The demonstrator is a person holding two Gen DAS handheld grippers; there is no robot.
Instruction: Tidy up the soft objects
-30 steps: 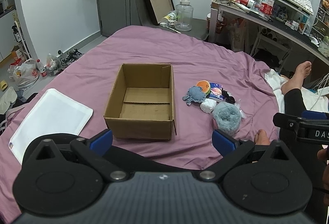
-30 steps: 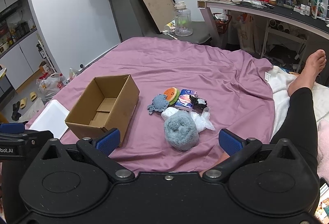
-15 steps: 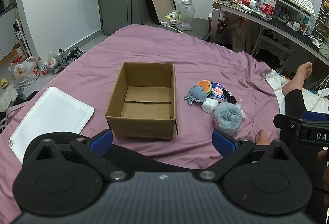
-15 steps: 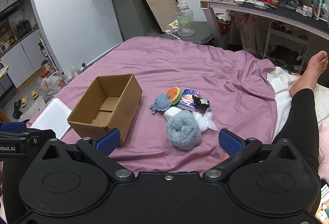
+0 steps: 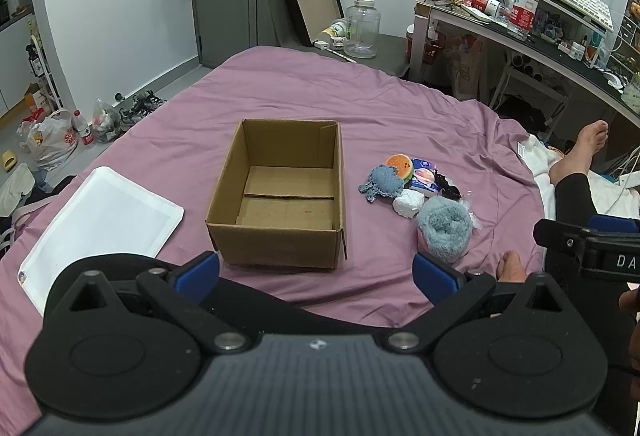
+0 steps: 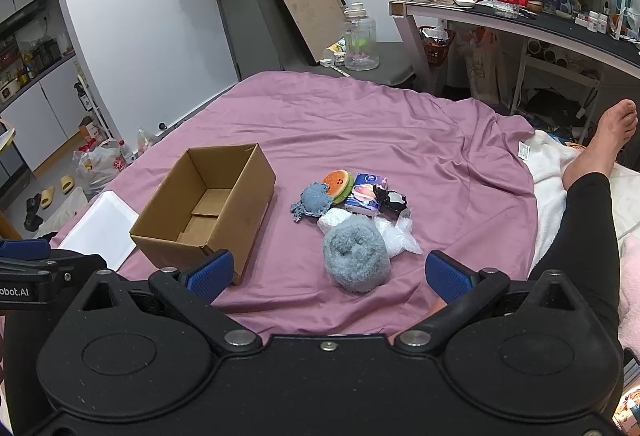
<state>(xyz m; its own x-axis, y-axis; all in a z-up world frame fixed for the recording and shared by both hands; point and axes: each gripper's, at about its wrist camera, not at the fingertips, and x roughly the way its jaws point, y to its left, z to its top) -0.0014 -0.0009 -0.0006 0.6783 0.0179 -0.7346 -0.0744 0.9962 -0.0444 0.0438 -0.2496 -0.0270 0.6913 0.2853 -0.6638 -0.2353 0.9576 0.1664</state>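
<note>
Nearest the cameras, the left gripper (image 5: pixel 316 272) hovers over the bed's near edge with its blue-padded fingers spread wide and nothing between them. The right gripper (image 6: pixel 330 272) is likewise spread wide and empty, lined up toward the fuzzy blue-grey roll (image 6: pixel 356 256).

Taking the cardboard box (image 5: pixel 280 196) as the landmark: it sits open and empty on the purple bedspread (image 5: pixel 380 108), just beyond the left gripper. To its left lies a flat white tray (image 5: pixel 100 224), near but not touching. To its right, a little apart, the soft things lie in a tight cluster. The fuzzy blue-grey roll is the closest of them. Just behind it sit a white bundle (image 5: pixel 408 203) and crinkled clear plastic (image 6: pixel 396 236). Farther back are a blue knitted octopus (image 5: pixel 382 182), a watermelon-slice plush (image 5: pixel 400 165), a blue tissue pack (image 5: pixel 424 176) and a small black item (image 5: pixel 446 186).

Right of the cluster, a person's leg in black (image 6: pixel 576 236) stretches along the bed, bare foot (image 6: pixel 612 132) toward the far edge.

Beyond the box, past the bed, a clear water jug (image 5: pixel 361 26) stands on a low grey surface, and a cluttered desk (image 6: pixel 520 20) runs along the right.
</note>
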